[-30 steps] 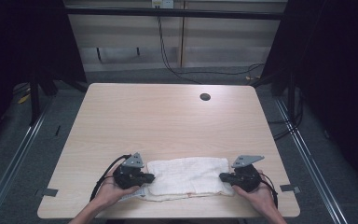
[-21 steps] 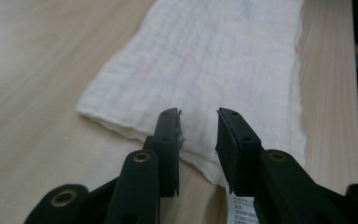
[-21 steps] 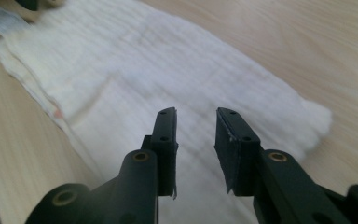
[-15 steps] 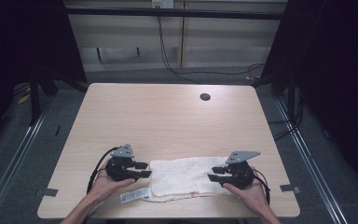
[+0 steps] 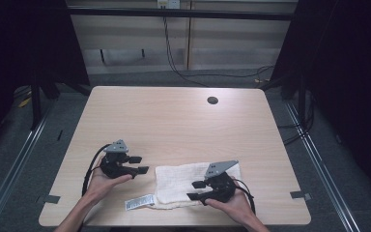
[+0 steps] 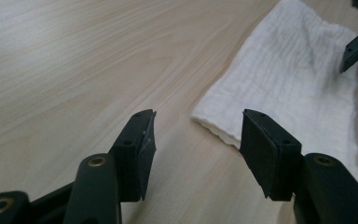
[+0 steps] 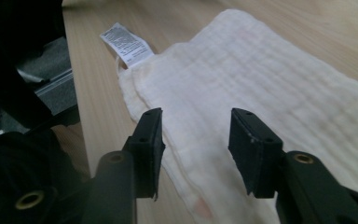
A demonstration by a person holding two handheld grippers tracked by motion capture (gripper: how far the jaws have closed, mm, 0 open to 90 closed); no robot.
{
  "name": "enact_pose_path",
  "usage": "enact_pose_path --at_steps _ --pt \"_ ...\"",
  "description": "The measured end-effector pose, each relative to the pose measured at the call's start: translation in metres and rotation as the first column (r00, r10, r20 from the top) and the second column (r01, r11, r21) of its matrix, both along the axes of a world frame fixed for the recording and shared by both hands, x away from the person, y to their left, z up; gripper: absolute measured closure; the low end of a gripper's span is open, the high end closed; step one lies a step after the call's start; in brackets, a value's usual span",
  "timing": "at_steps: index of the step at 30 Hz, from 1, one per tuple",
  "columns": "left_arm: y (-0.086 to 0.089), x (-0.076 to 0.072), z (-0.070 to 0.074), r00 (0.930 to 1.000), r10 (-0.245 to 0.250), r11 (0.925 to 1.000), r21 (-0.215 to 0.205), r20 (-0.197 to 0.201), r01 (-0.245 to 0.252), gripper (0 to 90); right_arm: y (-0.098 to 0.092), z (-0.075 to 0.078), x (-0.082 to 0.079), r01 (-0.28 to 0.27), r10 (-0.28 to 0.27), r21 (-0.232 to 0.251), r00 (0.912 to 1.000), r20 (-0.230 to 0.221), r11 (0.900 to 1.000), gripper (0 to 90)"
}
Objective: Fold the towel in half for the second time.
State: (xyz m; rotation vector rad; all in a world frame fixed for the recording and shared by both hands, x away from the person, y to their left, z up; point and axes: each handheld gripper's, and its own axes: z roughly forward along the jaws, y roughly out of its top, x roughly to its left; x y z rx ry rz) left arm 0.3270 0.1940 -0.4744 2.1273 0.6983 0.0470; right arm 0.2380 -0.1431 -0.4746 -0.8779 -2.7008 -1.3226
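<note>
Hovering: right gripper hangs over the near part of the towel, jaws just opened apart, nothing between them.
Left gripper: jaws also just opened, empty, just beside the towel's left edge.
Towel: folded, flat near the front edge of the table, its label sticking out.
Handling: soft, light, floppy by the look of it; best pinched at a corner or folded edge.
Containers: none on the table.
Far: small dark hole.
</note>
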Motion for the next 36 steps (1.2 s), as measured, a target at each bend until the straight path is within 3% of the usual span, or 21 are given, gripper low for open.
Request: enact_pose_path --at_steps 3,9,12,18,20,23,25,30,36 --pt "-0.009 0.006 0.003 0.9999 -0.014 0.9998 -0.014 -0.004 0.014 47.3 0.012 0.002 0.001 -0.034 0.034 -0.004 0.9994 0.010 0.999 57.7" --pt "-0.029 0.012 0.002 0.9993 -0.035 0.9985 0.041 -0.013 0.035 48.4 0.029 0.019 0.002 -0.075 0.075 -0.015 0.9968 0.028 0.997 60.1" --pt "-0.037 0.016 -0.001 0.9993 -0.035 0.9991 0.025 -0.012 0.036 48.4 0.037 0.023 0.004 -0.091 0.092 -0.030 0.9952 0.034 0.995 63.4" --pt "-0.048 0.005 0.004 0.9967 -0.080 0.9967 0.014 0.010 0.080 49.5 0.061 0.012 0.006 -0.140 0.140 -0.006 0.9901 0.012 0.990 64.6" --pt "-0.048 0.006 0.005 0.9964 -0.083 0.9963 0.024 0.018 0.082 49.1 0.070 0.009 0.007 -0.161 0.162 -0.025 0.9868 0.008 0.987 64.2" --pt "-0.047 0.010 0.000 0.9980 -0.062 0.9979 0.019 0.004 0.062 47.8 0.078 0.005 0.008 -0.169 0.170 -0.009 0.9855 0.008 0.985 64.0" --pt "-0.047 0.011 -0.002 0.9982 -0.060 0.9980 0.019 -0.001 0.060 47.9 0.082 0.002 0.008 -0.169 0.170 -0.017 0.9853 0.020 0.985 68.3" --pt "-0.044 0.009 0.002 0.9983 -0.058 0.9982 0.013 0.006 0.058 47.7 0.089 -0.007 0.006 -0.186 0.186 -0.016 0.9821 0.027 0.982 69.9" --pt "-0.041 0.012 0.001 0.9984 -0.055 0.9983 0.019 0.006 0.055 48.0 0.097 -0.019 0.002 -0.192 0.195 -0.064 0.9804 0.030 0.979 64.8"
